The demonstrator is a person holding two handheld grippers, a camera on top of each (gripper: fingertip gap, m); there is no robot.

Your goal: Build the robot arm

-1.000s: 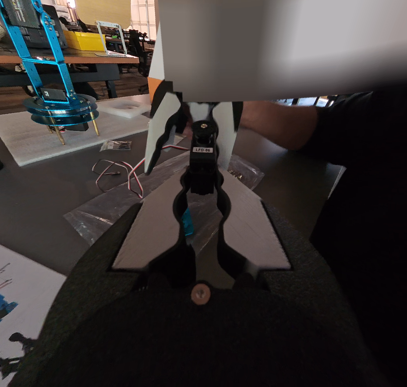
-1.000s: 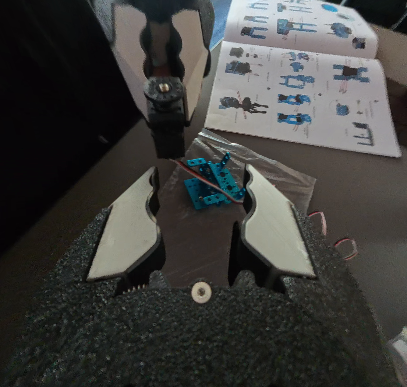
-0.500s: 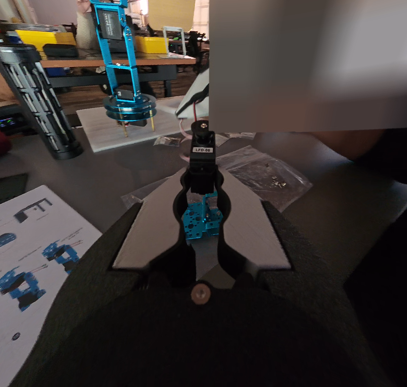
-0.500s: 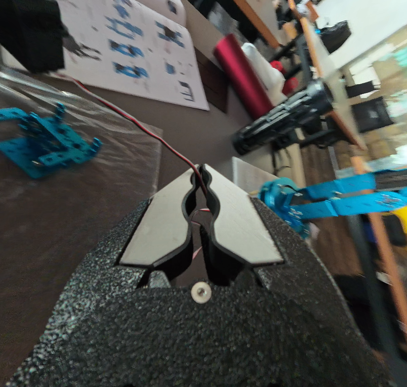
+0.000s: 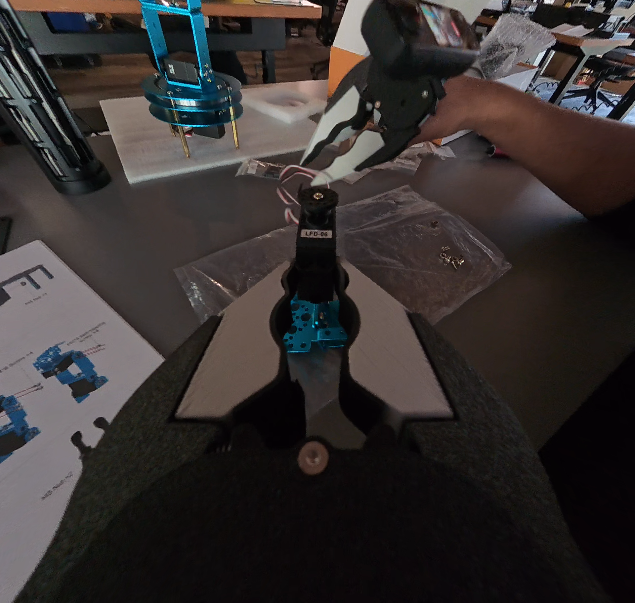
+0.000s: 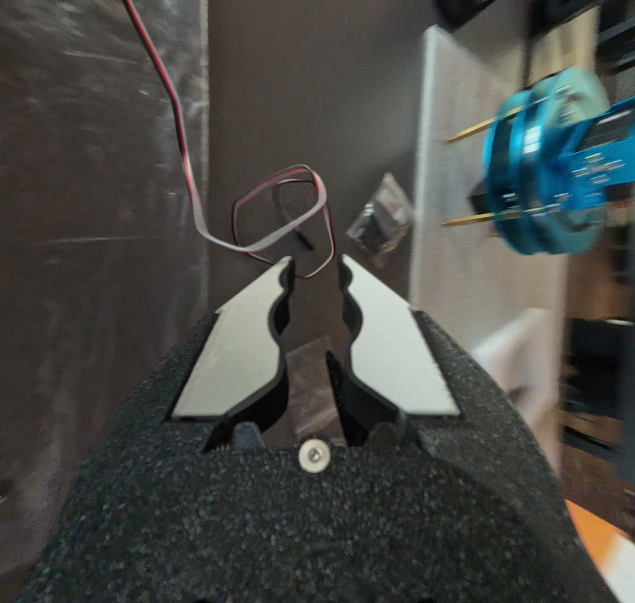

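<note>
My left gripper (image 5: 315, 272) is shut on a black servo motor (image 5: 315, 243) and holds it upright above the dark table. Under it, seen through the gap between the fingers, a blue metal bracket (image 5: 311, 332) lies on a clear plastic bag (image 5: 240, 277). The servo's red, white and black wire (image 5: 292, 188) curls behind it. My right gripper (image 6: 316, 260) is open, its jaws a little apart. The wire loop (image 6: 285, 208) hangs just ahead of its tips, and one strand crosses between them. In the left wrist view the right gripper (image 5: 319, 171), held by a hand, hovers over the servo's top.
A blue robot arm base (image 5: 192, 95) stands on a white foam sheet (image 5: 275, 133) at the back; it also shows in the right wrist view (image 6: 549, 181). An open manual (image 5: 51, 346) lies left. Small screws (image 5: 450, 260) sit on a second bag. A black cylinder (image 5: 41, 122) stands far left.
My right gripper, shut on the wire half a second ago, has opened and the wire loop now lies free at its tips. My left gripper still holds the servo.
</note>
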